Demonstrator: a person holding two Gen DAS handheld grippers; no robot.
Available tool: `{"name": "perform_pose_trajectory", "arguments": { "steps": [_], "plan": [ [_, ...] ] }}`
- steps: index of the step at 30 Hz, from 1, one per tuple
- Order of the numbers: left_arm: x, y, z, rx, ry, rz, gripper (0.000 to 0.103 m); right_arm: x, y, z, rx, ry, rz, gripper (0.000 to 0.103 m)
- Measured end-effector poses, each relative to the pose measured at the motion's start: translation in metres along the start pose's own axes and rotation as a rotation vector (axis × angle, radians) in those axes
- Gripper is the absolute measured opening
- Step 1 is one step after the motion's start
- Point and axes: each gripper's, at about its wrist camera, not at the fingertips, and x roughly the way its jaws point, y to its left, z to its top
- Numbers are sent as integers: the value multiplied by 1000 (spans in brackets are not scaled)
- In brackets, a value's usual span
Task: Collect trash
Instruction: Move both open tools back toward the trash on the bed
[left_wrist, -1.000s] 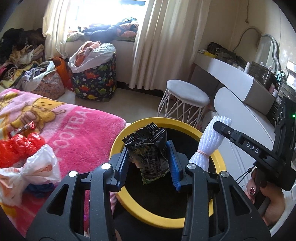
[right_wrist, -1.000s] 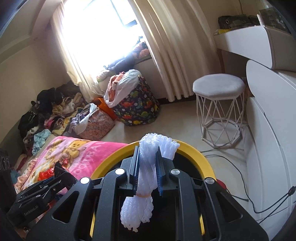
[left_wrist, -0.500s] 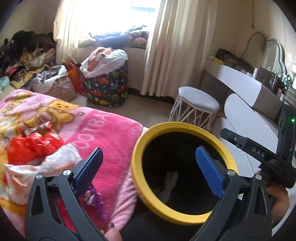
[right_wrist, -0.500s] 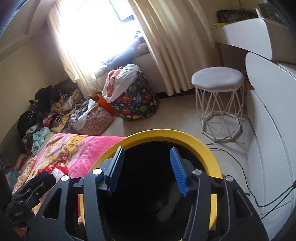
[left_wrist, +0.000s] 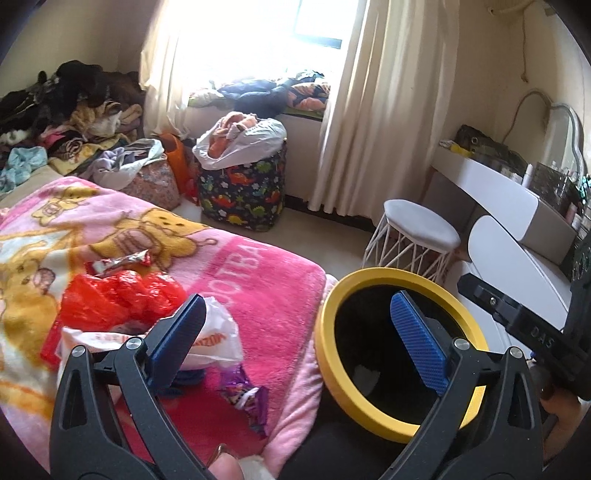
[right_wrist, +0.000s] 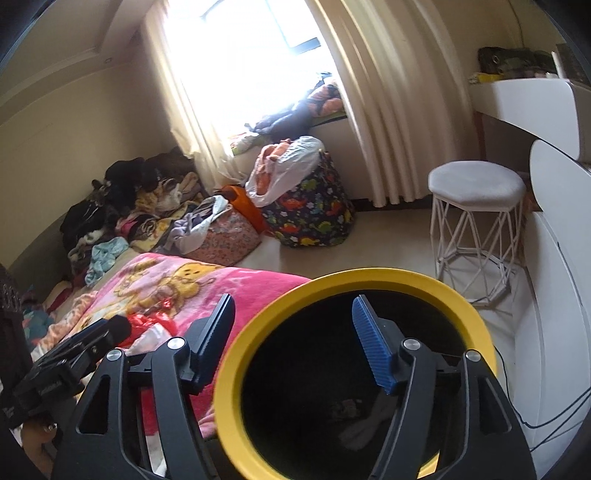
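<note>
With scraps already inside round yellow-rimmed black bin (right_wrist: 236, 369): left claw (left_wrist: 295, 339) wide open, empty; right claw (right_wrist: 291, 343) opening, empty; red plastic bag (left_wrist: 118, 295), white bag (left_wrist: 218, 332), purple wrapper (left_wrist: 251, 398) left near bed's corner.

Bin (left_wrist: 325, 343) mouth lay open at lower right; bags (left_wrist: 122, 295) and wrappers (left_wrist: 247, 402) crowded the blanket (left_wrist: 273, 280) at lower left

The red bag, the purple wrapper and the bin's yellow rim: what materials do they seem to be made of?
Red bag: thin glossy plastic film, crumpled, with bright highlights. Purple wrapper: probably metallised foil plastic, as the creases shine. Yellow rim: smooth matte surface, likely hard plastic, even in colour and shape.
</note>
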Motion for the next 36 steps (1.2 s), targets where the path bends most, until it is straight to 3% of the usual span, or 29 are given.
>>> {"name": "perform_pose_trajectory", "arguments": {
  "steps": [10, 36],
  "plan": [
    [-17, 27, 2, -49, -33, 39, 92, 1, 28, -6, -66, 18, 46, 72],
    [-51, 112, 2, -184, -81, 162, 92, 15, 114, -41, -261, 148, 194, 74]
  ]
}}
